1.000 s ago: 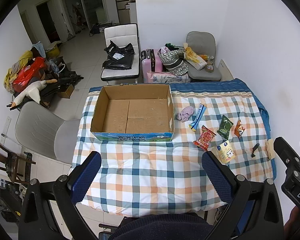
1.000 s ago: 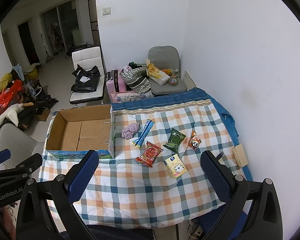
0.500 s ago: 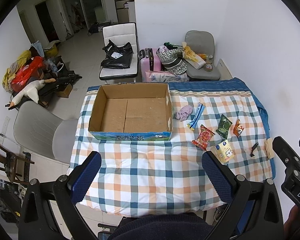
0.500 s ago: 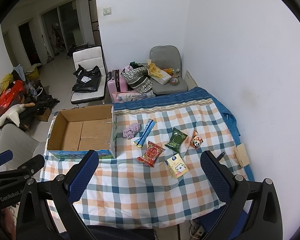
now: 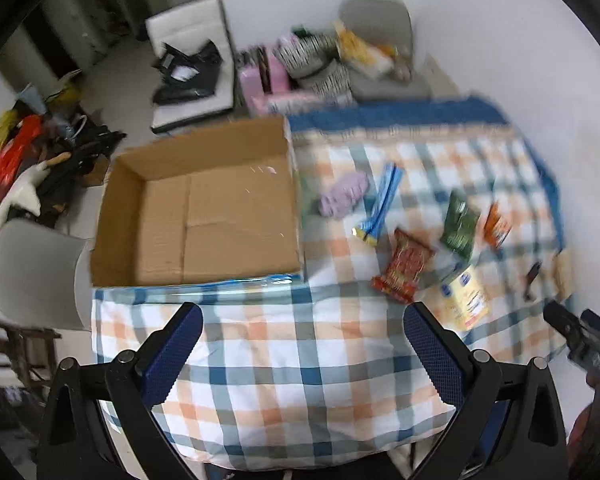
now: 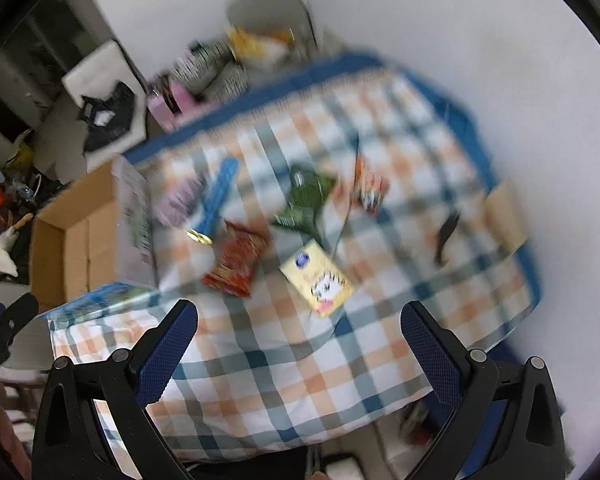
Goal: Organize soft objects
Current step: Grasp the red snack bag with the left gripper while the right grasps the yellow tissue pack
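An empty cardboard box point(image 5: 204, 208) point(image 6: 80, 240) stands on the checked tablecloth point(image 5: 300, 352) point(image 6: 284, 360). To its right lie a purple cloth point(image 5: 342, 198) point(image 6: 176, 202), a blue stick pack point(image 5: 382, 204) point(image 6: 216, 196), a red packet point(image 5: 402, 266) point(image 6: 238, 260), a green packet point(image 5: 458, 224) point(image 6: 306, 200), an orange packet point(image 5: 496, 226) point(image 6: 368, 190) and a yellow pack point(image 5: 464, 298) point(image 6: 318, 278). My left gripper point(image 5: 300, 340) is open and empty above the near table edge. My right gripper point(image 6: 298, 340) is open and empty, above the near edge, short of the yellow pack.
A black clip point(image 5: 532, 274) point(image 6: 446, 236) and a tan card point(image 6: 504, 212) lie near the table's right edge. A grey chair point(image 5: 32, 276) stands left of the table. Chairs, bags and a pink suitcase point(image 5: 260, 80) crowd the floor behind.
Both grippers have moved in toward the table, so box and packets look larger. The right view has tilted and swung right. Both views are motion-blurred. No object has moved.
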